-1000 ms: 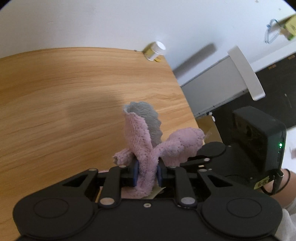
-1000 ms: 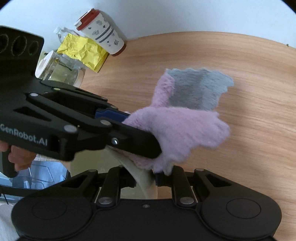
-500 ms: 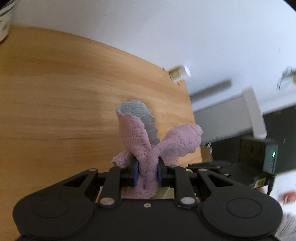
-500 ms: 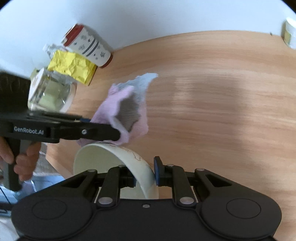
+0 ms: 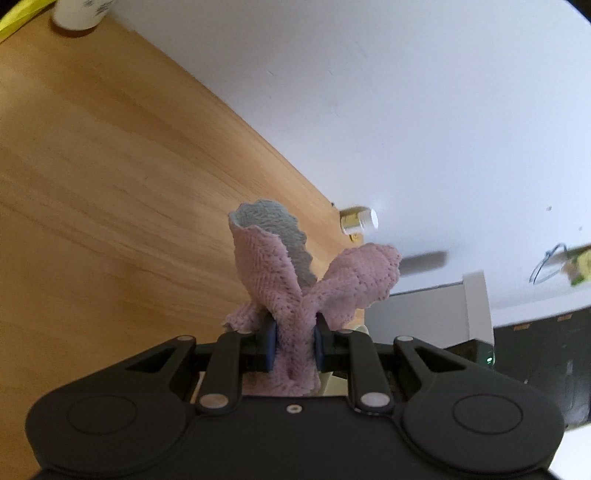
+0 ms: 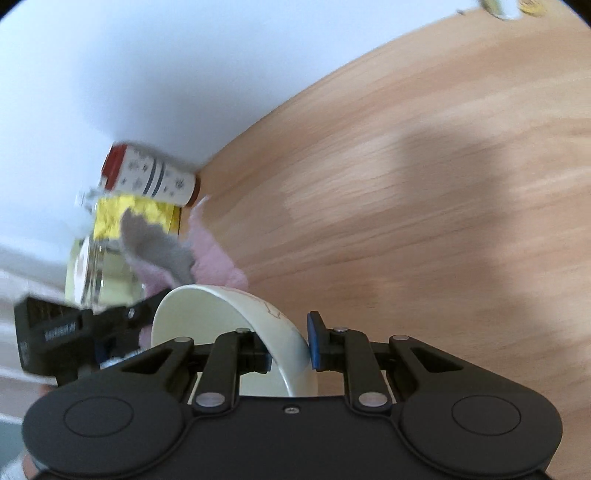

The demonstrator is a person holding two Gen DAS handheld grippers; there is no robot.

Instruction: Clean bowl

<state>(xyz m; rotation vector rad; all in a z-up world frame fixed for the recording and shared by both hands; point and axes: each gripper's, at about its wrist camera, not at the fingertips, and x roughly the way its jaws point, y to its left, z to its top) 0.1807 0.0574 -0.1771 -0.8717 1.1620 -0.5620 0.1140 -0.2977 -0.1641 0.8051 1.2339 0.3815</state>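
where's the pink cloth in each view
Left wrist: the pink cloth stands at centre, pinched in the left gripper.
Right wrist: left of centre, behind the bowl.
Shared landmark: the paper cup, top left, middle left.

Right wrist view: the bowl (image 6: 236, 325) ran under the right tool (image 6: 290, 354), its near rim hidden by the housing. Left of that tool, the paper cup (image 6: 151, 177), yellow wrapper (image 6: 125, 214) and glass jar (image 6: 99, 273) were motion-blurred; the cloth (image 6: 173, 258) overlapped jar and wrapper. Left wrist view: small bottle (image 5: 358, 219) ahead of the left tool (image 5: 293, 343) was smeared; label unreadable.
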